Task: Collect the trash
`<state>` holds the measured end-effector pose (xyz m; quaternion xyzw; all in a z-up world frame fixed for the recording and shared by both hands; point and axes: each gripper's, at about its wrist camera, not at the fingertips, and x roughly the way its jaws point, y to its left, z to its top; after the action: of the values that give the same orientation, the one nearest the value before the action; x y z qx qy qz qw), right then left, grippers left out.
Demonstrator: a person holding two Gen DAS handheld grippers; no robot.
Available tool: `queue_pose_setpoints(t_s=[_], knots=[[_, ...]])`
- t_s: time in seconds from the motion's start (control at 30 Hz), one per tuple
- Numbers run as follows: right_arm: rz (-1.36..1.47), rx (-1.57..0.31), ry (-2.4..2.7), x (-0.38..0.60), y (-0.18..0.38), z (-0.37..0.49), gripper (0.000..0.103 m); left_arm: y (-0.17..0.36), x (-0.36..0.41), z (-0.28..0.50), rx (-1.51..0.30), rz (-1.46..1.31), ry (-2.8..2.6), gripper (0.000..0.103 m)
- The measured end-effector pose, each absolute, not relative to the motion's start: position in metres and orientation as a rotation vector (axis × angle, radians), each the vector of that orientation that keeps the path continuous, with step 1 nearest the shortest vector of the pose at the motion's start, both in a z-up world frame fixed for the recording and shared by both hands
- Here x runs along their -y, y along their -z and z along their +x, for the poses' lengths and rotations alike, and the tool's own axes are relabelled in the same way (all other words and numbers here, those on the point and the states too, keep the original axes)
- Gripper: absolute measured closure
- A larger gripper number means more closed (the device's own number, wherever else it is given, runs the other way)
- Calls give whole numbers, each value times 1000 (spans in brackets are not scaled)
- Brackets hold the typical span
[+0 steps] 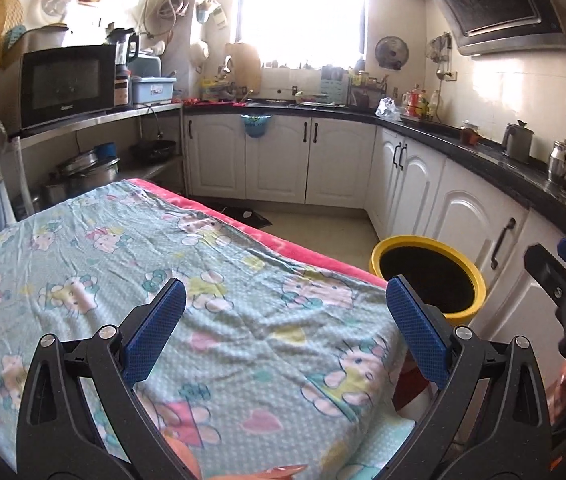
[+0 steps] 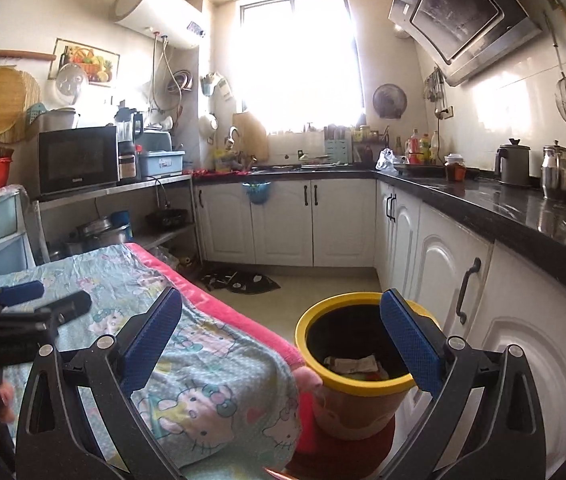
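Cloth-covered counter [image 1: 203, 280]: bare of trash, likely cleared | Yellow bin [image 2: 357, 376]: on floor just beside counter corner, within drop reach; paper scraps [image 2: 349, 364] inside | Left tool [image 1: 285, 320]: level over cloth, spread wide, holding nothing | Right tool [image 2: 283, 328]: angled toward bin, spread wide, holding nothing

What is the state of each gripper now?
Left gripper: open, holding nothing.
Right gripper: open, holding nothing.
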<state>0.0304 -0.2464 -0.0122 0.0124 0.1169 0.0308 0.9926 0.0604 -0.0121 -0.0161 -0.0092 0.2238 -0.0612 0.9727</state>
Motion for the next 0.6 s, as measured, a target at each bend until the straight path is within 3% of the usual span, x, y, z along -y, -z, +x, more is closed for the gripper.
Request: queue_pose_setpoints(t_s=[0.6], knots=[[-44, -170, -87, 224, 43, -2, 6, 32, 9, 30, -344, -55, 120, 11]])
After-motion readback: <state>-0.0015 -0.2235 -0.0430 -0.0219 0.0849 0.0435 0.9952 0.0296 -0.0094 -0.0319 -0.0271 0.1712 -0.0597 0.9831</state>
